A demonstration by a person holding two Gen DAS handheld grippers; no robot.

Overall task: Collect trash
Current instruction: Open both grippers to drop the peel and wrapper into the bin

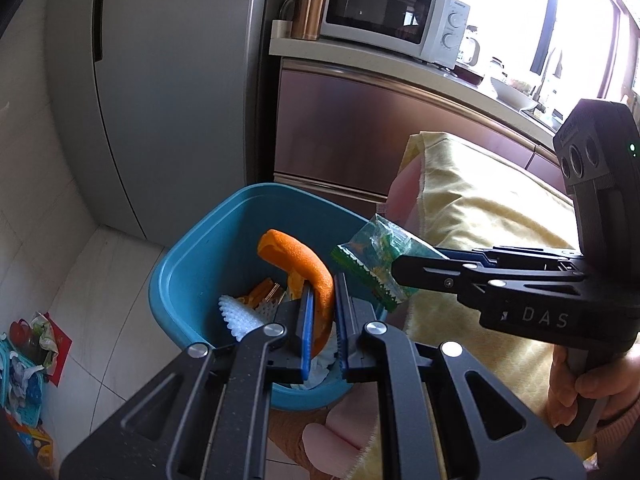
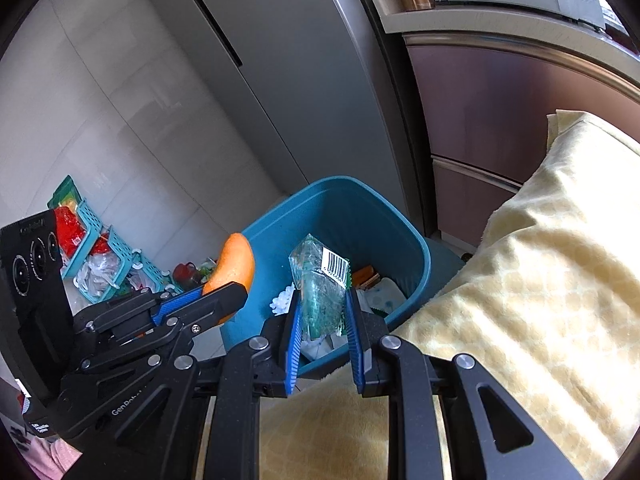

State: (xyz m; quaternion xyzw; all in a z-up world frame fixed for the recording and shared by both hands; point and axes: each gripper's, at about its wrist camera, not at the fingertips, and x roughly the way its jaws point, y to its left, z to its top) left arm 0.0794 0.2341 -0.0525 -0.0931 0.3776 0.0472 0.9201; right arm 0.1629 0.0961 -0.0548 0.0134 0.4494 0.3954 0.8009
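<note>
A blue trash bin stands on the floor beside the table; it also shows in the right wrist view. It holds white foam netting, paper and peel scraps. My left gripper is shut on a curved orange peel and holds it over the bin. The peel also shows in the right wrist view. My right gripper is shut on a green plastic wrapper with a barcode, above the bin's near rim. The wrapper also shows in the left wrist view.
A yellow cloth covers the table at right. A grey fridge and brown cabinets stand behind the bin. A microwave and copper tumbler sit on the counter. Teal baskets with clutter lie on the floor at left.
</note>
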